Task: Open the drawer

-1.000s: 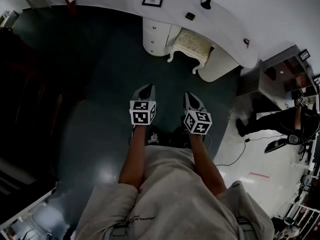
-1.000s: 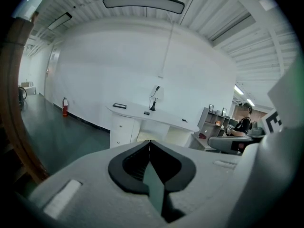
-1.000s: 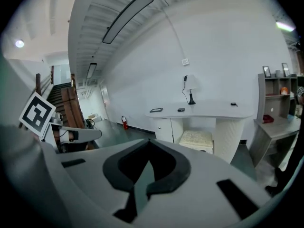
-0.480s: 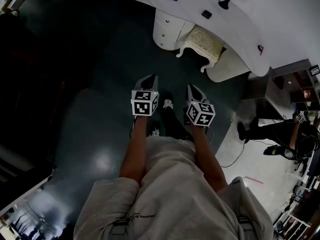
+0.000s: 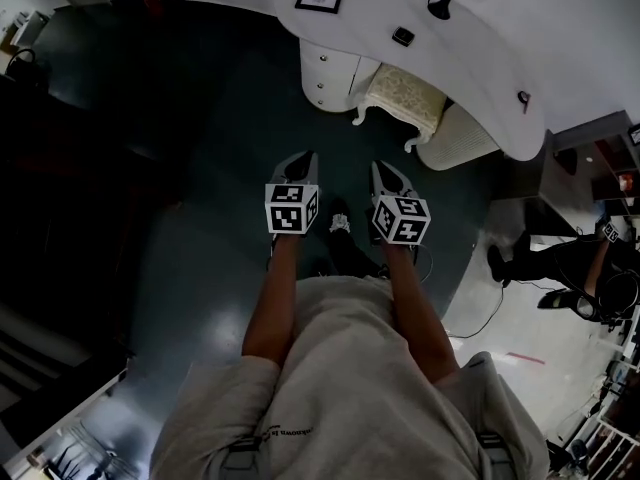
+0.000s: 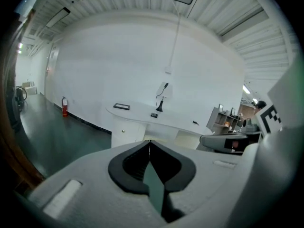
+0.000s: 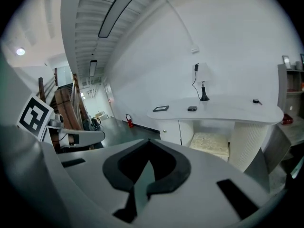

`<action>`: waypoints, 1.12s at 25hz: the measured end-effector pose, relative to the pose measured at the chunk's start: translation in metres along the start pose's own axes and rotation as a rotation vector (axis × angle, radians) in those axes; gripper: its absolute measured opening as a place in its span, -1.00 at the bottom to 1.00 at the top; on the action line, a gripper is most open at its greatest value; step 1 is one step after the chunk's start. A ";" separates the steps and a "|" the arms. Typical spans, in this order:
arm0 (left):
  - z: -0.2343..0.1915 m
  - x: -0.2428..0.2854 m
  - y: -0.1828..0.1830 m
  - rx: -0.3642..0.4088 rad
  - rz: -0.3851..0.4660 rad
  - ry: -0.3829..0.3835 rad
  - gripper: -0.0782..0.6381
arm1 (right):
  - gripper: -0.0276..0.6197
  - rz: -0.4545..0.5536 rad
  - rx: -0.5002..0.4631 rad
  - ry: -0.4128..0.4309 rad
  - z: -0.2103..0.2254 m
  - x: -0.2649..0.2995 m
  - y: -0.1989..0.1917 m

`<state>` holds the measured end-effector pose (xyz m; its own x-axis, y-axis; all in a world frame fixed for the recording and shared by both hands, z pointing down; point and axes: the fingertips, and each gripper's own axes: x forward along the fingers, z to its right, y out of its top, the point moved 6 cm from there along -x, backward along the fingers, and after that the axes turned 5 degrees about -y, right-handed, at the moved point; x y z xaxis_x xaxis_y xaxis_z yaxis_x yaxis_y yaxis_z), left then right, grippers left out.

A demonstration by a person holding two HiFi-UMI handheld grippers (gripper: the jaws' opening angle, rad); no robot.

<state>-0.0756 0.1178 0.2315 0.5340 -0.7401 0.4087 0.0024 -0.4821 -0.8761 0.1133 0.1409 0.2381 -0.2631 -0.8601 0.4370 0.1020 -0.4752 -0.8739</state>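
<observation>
Dark floor (image 5: 200, 218); curved white worktop (image 5: 480, 38) beyond. Drawer (image 5: 312, 60) sits under it, well ahead. Left gripper (image 5: 303, 158) and right gripper (image 5: 383, 168) both closed, empty. Drawer likely rigid, slides; take its small knob (image 5: 322, 64).

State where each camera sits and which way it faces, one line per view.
Head view: on the person's head, facing steeply down; shows forearms, shirt, left gripper, right gripper.
Left gripper view: on that gripper, along its shut jaws toward the desk.
Right gripper view: likewise, shut jaws, same desk.
Shared: all show the desk.
</observation>
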 end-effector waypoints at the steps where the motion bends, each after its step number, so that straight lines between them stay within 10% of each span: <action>1: 0.000 0.009 0.003 0.001 -0.004 -0.006 -0.76 | -0.87 0.004 0.006 0.000 0.005 0.007 0.006; 28: -0.056 0.139 0.087 0.052 -0.040 0.130 -0.76 | -0.87 -0.004 0.054 0.246 0.056 0.219 0.109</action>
<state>-0.0482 -0.0534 0.2268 0.4181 -0.7772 0.4702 0.0669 -0.4899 -0.8692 0.1205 -0.1093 0.2507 -0.4887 -0.7901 0.3700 0.1499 -0.4938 -0.8566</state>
